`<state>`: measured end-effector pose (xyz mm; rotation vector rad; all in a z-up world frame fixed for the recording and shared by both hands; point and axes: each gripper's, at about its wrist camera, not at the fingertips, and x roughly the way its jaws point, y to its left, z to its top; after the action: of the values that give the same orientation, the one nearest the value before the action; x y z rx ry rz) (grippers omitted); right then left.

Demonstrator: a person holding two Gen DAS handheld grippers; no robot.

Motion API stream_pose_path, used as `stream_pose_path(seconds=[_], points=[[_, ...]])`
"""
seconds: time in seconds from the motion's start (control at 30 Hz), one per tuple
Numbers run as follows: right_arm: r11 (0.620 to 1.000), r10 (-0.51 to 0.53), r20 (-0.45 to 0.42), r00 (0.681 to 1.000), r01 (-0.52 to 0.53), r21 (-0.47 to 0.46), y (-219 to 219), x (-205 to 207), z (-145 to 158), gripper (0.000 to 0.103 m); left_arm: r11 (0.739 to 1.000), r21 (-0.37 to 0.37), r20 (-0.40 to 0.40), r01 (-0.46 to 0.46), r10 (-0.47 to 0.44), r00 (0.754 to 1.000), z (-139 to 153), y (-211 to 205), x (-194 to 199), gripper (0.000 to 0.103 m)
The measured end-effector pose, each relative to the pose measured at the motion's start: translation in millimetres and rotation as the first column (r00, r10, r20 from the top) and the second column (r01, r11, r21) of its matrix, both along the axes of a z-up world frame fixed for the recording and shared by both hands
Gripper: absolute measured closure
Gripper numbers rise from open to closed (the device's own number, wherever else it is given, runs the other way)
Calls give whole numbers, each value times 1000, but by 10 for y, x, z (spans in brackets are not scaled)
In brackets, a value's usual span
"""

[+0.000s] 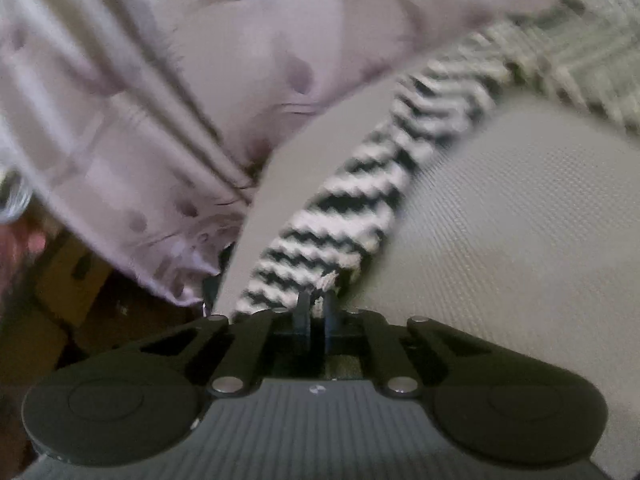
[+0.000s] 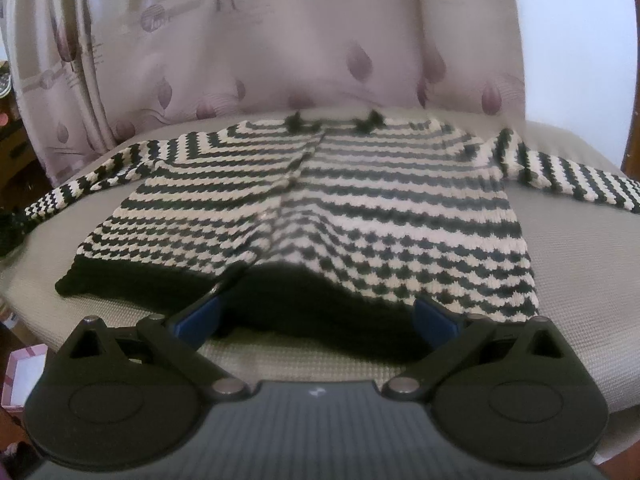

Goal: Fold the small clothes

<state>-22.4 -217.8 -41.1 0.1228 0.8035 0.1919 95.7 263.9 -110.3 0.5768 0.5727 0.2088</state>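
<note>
A small black-and-white striped knitted cardigan (image 2: 320, 200) lies flat on a beige chair seat (image 2: 580, 264), sleeves spread to both sides, black hem toward me. My right gripper (image 2: 316, 316) is open, its blue-padded fingers (image 2: 200, 322) spread on either side of the black hem at the front middle. In the left wrist view my left gripper (image 1: 318, 304) is shut on the end of the striped sleeve (image 1: 340, 200), which stretches away over the seat (image 1: 500, 240).
A mauve patterned cover (image 2: 280, 40) drapes the chair back behind the cardigan, and it also shows in the left wrist view (image 1: 160, 80). A wooden floor and boxes (image 1: 72, 280) lie past the seat's left edge. A pink box (image 2: 24, 372) sits low left.
</note>
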Motion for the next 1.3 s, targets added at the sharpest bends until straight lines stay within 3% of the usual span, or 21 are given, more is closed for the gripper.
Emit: stream_pose_path(seconds=[0.07, 0.13, 0.2, 0.23, 0.27, 0.37, 0.4, 0.47, 0.5, 0.53, 0.57, 0.7, 0.77, 0.87, 0.93, 1.07, 1.1, 1.17, 1.23, 1.3], points=[[1000, -4, -3, 1000, 4, 2, -1, -2, 1, 0, 991, -128, 39, -31, 37, 999, 309, 53, 39, 94], [1000, -11, -8, 1000, 11, 2, -11, 8, 5, 0, 945, -316, 78, -86, 117, 990, 728, 162, 83, 94], [1000, -14, -10, 1000, 14, 2, -12, 24, 11, 0, 832, -538, 90, -139, 220, 971, 1168, 374, 139, 94], [1000, -16, -9, 1000, 16, 3, -9, 30, 14, 0, 765, -622, 90, -165, 279, 956, 1344, 494, 164, 94], [1000, -15, -7, 1000, 15, 5, -2, 34, 17, 0, 682, -703, 68, -202, 347, 935, 1499, 649, 206, 94], [1000, -4, -4, 1000, 4, 1, 25, 37, 9, 0, 486, -816, -38, -313, 495, 868, 1623, 1047, 344, 94], [1000, 0, -4, 1000, 0, 0, 36, 32, 4, 0, 451, -819, -74, -354, 529, 845, 1595, 1167, 413, 94], [1000, 5, -4, 1000, -5, 8, 36, 23, -6, 0, 421, -795, -139, -437, 574, 807, 1445, 1365, 562, 94], [1000, 6, -6, 1000, -6, 12, 32, 21, -10, 0, 417, -778, -174, -470, 575, 799, 1340, 1456, 639, 94], [1000, 5, -8, 1000, -5, 15, 25, 22, -15, 0, 425, -750, -200, -506, 584, 787, 1222, 1528, 697, 94], [1000, 3, -9, 1000, -3, 17, 12, 23, -14, 0, 426, -715, -217, -555, 620, 754, 1101, 1592, 709, 94], [999, -17, 1, 1000, 17, 28, -70, 0, 18, 0, 402, -643, -228, -652, 711, 665, 785, 1803, 550, 92], [999, -27, 5, 1000, 27, 31, -123, -7, 23, 0, 414, -636, -216, -652, 715, 665, 761, 1812, 439, 88], [998, -60, 4, 998, 60, 37, -188, -13, 5, 0, 491, -616, -160, -616, 688, 708, 828, 1564, 308, 61], [994, -101, 9, 995, 100, 52, -251, -25, 0, 0, 558, -612, -115, -561, 639, 761, 884, 1278, 255, 38], [973, -209, 39, 977, 204, 107, -515, -77, 69, 0, 742, -542, 10, -394, 474, 880, 966, 426, 235, 16], [965, -240, 49, 970, 232, 122, -616, -97, 92, 0, 776, -530, 30, -341, 419, 907, 965, 209, 245, 10], [947, -291, 55, 955, 280, 157, -838, -122, 100, 0, 821, -530, 72, -213, 294, 953, 940, -210, 234, 8], [918, -355, 46, 934, 339, 205, -1110, -144, 77, 0, 854, -509, 92, -110, 181, 979, 863, -599, 273, 3], [877, -422, 34, 906, 399, 267, -1439, -160, 28, 0, 856, -515, 97, -53, 120, 988, 752, -923, 361, 3]])
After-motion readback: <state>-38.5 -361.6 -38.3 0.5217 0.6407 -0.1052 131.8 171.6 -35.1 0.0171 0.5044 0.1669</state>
